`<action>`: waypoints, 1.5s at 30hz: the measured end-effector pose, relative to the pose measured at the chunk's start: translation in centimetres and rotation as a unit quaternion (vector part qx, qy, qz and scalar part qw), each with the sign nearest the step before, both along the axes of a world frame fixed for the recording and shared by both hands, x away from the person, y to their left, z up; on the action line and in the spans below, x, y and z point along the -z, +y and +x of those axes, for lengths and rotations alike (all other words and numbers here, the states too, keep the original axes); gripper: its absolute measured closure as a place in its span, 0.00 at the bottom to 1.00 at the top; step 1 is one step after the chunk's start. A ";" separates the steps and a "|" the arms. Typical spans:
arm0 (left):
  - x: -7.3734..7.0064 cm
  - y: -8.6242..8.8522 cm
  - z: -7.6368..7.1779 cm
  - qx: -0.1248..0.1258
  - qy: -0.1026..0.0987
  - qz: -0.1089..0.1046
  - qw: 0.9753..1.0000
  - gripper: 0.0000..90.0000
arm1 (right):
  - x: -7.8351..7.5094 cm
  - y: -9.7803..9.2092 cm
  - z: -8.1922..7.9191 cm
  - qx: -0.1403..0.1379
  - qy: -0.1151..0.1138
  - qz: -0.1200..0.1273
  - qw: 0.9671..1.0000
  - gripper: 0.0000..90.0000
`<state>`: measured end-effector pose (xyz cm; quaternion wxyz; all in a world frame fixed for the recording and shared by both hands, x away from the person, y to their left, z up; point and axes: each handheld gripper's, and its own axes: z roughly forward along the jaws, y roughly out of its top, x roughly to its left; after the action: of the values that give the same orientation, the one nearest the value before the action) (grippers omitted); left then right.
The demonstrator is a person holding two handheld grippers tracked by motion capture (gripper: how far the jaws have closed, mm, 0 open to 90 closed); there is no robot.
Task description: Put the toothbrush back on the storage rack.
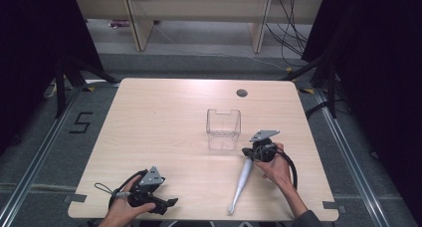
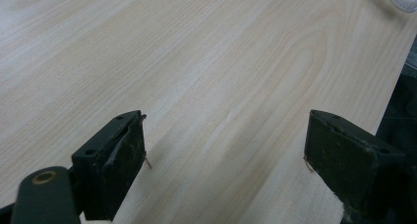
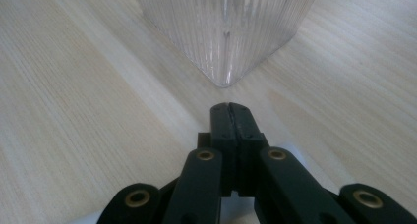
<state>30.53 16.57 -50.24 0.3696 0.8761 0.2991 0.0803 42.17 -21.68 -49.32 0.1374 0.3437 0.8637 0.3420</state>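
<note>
The right claw [image 3: 230,107] is pressed shut with nothing visible between its jaws, just near the clear ribbed box [image 1: 223,129]. A white brush [image 1: 242,181] lies under it, toward the near edge. The left claw [image 2: 226,155] gapes wide over bare surface [image 1: 164,122] at the near-left corner.

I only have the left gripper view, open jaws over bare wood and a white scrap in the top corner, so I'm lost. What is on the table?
Observer: A clear ribbed container stands right of the middle of the table.
Operator: And the white scrap?
Observer: It looks like the near end of a long white tool lying on the table, nearer the person than the container.
Operator: Where is the other gripper?
Observer: The right gripper is at the tool's far end, jaws closed, pointing at a corner of the container.
</note>
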 end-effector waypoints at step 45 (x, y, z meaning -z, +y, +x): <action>0.1 0.0 -0.1 0.002 0.006 -0.001 1.000 0.17 | -0.4 -3.0 -3.3 0.033 0.057 -0.012 0.998 1.00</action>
<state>30.47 16.57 -50.32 0.3683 0.8771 0.2993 0.0736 38.86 -24.65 -48.94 0.1030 0.3891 0.8626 0.3064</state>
